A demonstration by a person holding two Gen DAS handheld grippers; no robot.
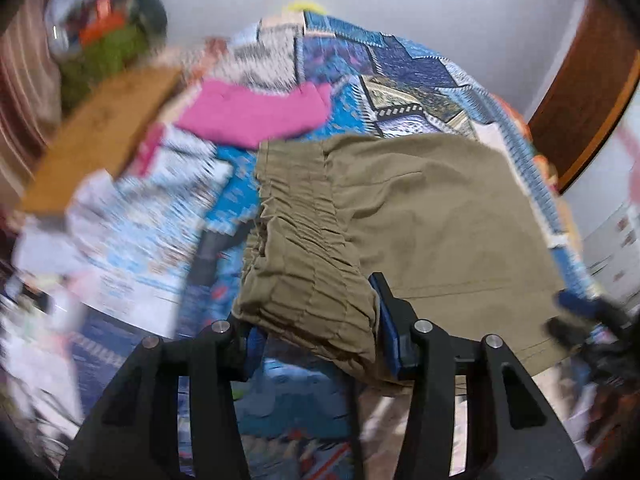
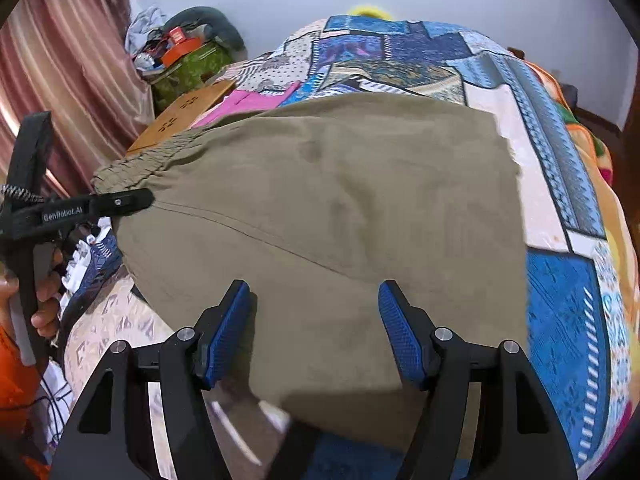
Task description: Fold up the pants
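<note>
While the khaki pants (image 2: 328,216) lie folded on the patchwork bedspread (image 2: 560,304), their gathered waistband (image 1: 304,264) bunches between the left gripper (image 1: 316,320) jaws, apparently pinched. Right gripper (image 2: 314,328) jaws stand open, straddling the near edge. Waistband points left, so the left gripper is nearer.

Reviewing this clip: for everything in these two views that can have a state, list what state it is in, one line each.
khaki pants: folded flat on the bed, elastic waistband bunched at the left.
left gripper: jaws apart around the waistband corner; grip not confirmable.
right gripper: open, pants edge lying between its fingers.
pink garment: lying flat behind the pants.
patchwork bedspread: spread over the bed.
curtain: drawn.
</note>
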